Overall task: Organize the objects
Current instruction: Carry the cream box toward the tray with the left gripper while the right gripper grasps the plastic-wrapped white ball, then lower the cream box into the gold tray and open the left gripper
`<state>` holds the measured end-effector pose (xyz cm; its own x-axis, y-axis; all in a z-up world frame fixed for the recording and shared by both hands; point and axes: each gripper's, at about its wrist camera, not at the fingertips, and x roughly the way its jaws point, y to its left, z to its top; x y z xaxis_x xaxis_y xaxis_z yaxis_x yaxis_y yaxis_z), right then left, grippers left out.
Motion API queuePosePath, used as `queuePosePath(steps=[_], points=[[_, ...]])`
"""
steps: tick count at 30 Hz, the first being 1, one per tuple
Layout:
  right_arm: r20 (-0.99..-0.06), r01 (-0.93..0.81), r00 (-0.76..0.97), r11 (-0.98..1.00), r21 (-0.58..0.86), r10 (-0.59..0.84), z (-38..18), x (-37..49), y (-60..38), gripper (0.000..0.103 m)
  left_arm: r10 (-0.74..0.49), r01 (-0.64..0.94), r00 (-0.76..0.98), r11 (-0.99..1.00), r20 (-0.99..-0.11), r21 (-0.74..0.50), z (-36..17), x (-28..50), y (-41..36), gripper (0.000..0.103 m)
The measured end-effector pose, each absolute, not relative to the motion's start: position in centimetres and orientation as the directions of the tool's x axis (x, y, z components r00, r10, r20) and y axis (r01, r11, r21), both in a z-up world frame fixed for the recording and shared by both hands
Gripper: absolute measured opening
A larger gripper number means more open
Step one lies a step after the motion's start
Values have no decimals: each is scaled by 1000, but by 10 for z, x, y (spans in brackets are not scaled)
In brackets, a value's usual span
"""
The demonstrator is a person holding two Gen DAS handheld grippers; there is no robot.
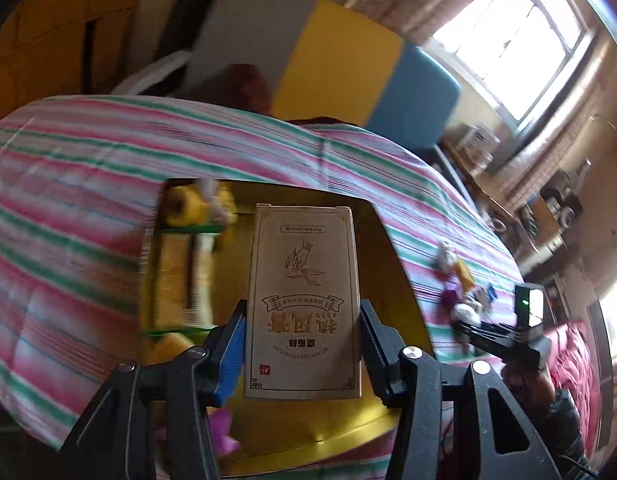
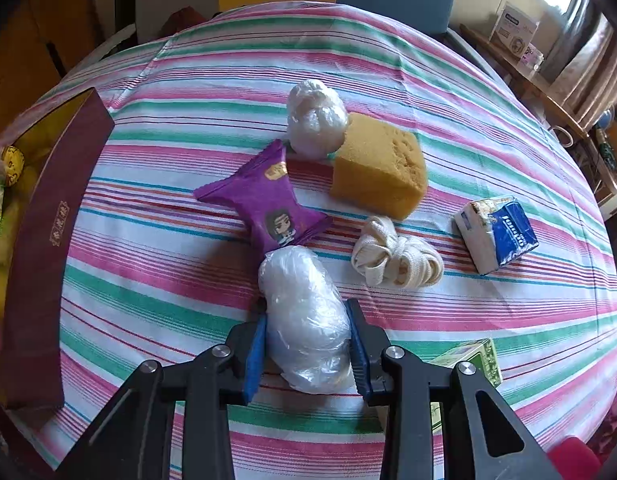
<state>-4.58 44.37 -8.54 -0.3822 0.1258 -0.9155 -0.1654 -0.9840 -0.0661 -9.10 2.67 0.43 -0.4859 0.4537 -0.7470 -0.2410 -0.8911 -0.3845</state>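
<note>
In the left wrist view my left gripper (image 1: pixel 302 304) is shut on a brown cardboard carton (image 1: pixel 304 280) with printed characters, held upright over an open gift box with a yellow lining (image 1: pixel 392 248). Several yellow packets (image 1: pixel 184 208) lie in the box's left side, blurred. In the right wrist view my right gripper (image 2: pixel 306 308) is shut on a white plastic-wrapped bundle (image 2: pixel 304 320) that lies on the striped cloth (image 2: pixel 188 80); both blue pads press its sides. The same gift box, maroon outside (image 2: pixel 40 240), stands at the left edge.
Beyond the bundle lie a purple snack packet (image 2: pixel 264 204), a yellow sponge (image 2: pixel 378 168), a second white plastic ball (image 2: pixel 316 120), a knotted white strap (image 2: pixel 394 258) and a blue-white tissue pack (image 2: pixel 496 232). A green carton (image 2: pixel 476 360) sits right of the right gripper.
</note>
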Motion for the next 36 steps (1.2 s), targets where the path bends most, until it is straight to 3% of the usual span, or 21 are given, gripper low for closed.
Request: queuePosePath(steps=[5, 16, 28, 32, 36], points=[[-914, -161, -388, -985, -60, 119, -85, -47, 440, 37, 434, -220, -476, -901, -765, -375, -7, -101, 22, 52], [-908, -145, -402, -987, -66, 120, -81, -46, 433, 37, 303, -255, -432, -944, -849, -207, -47, -168, 83, 52], [-901, -132, -418, -989, -64, 114, -78, -45, 431, 37, 234, -178, -431, -969, -872, -172, -71, -213, 92, 54], [-897, -141, -428, -988, -57, 113, -76, -45, 433, 37, 254, -163, -423, -966, -870, -202, -66, -206, 86, 73], [-893, -145, -436, -988, -52, 111, -74, -45, 433, 36, 267, -179, -452, -962, -851, -207, -52, -195, 80, 74]])
